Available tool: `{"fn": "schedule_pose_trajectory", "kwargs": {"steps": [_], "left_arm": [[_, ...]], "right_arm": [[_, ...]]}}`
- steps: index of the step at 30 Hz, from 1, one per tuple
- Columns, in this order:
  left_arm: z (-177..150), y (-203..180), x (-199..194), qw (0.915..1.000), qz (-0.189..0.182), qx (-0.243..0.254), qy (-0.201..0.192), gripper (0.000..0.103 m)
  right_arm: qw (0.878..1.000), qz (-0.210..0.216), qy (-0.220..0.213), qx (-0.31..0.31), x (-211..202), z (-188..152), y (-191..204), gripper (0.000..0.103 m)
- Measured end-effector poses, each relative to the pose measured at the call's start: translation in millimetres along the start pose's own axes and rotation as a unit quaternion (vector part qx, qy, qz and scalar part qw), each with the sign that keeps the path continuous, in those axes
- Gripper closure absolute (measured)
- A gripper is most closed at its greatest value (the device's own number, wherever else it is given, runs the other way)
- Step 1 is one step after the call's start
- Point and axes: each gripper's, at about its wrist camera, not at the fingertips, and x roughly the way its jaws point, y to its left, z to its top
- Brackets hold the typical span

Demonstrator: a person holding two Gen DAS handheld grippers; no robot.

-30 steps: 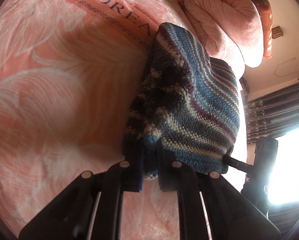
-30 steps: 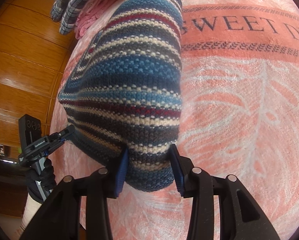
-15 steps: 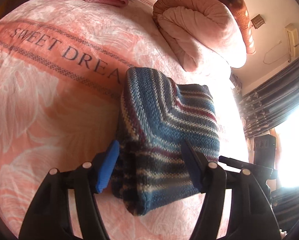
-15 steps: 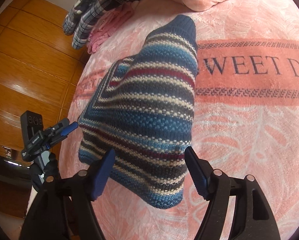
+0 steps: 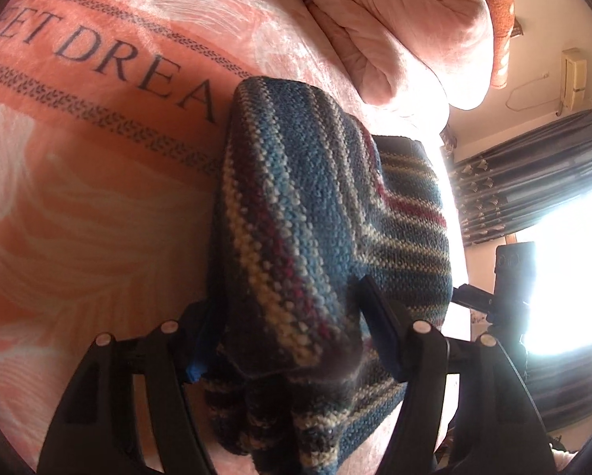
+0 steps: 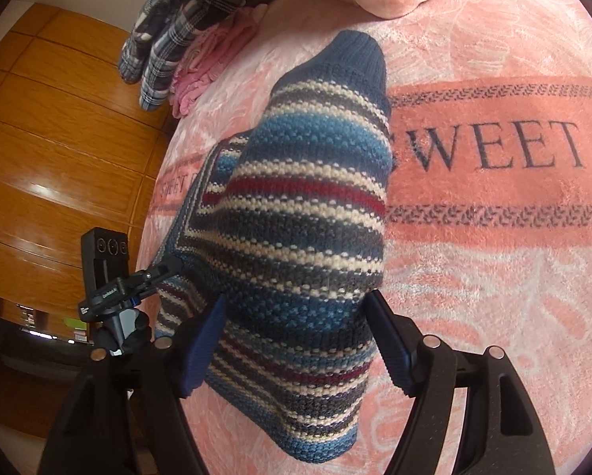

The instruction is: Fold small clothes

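A striped knit sweater (image 5: pixel 315 206) in blue, cream and dark red lies folded into a bundle on the pink "SWEET DREAM" blanket (image 5: pixel 78 198). My left gripper (image 5: pixel 290 340) is open, and the sweater's near edge bulges between its fingers. From the other side the sweater (image 6: pixel 303 213) shows its ribbed blue end pointing away. My right gripper (image 6: pixel 296 340) is open too, straddling that thick fold. Each gripper appears in the other's view, at the sweater's far side: the right gripper (image 5: pixel 466 293) and the left gripper (image 6: pixel 169 269).
A rolled pink quilt (image 5: pixel 406 27) lies at the head of the bed. Plaid clothes (image 6: pixel 185 27) and pink clothes (image 6: pixel 212 63) are piled at the bed's far corner. Wooden wardrobe panels (image 6: pixel 58 158) stand beside the bed. Dark curtains (image 5: pixel 525 182) frame a glaring window.
One second ago both grippers were shut on the sweater's edges. They let go and opened, then pushed in closer, so the folded sweater now fills the gap between each pair of fingers.
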Motion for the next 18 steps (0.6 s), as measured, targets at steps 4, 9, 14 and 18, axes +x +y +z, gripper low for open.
{"fn": "schedule_pose_trajectory", "kwargs": {"steps": [4, 9, 14, 18], "left_arm": [[6, -4, 16, 0.9994, -0.030, 0.007, 0.015, 0.037], [12, -5, 41, 0.9979, -0.056, 0.000, 0.033, 0.035], [17, -7, 50, 0.9973, -0.063, -0.007, 0.036, 0.029], [16, -8, 50, 0.9987, -0.036, -0.005, 0.036, 0.068]], "right_arm": [[1.000, 0.020, 0.002, 0.014, 11, 4, -12, 0.024], [0.998, 0.049, 0.005, 0.032, 29, 9, -23, 0.015], [0.996, 0.072, 0.013, 0.055, 50, 17, -32, 0.011], [0.996, 0.074, -0.004, 0.054, 51, 15, -31, 0.028]]}}
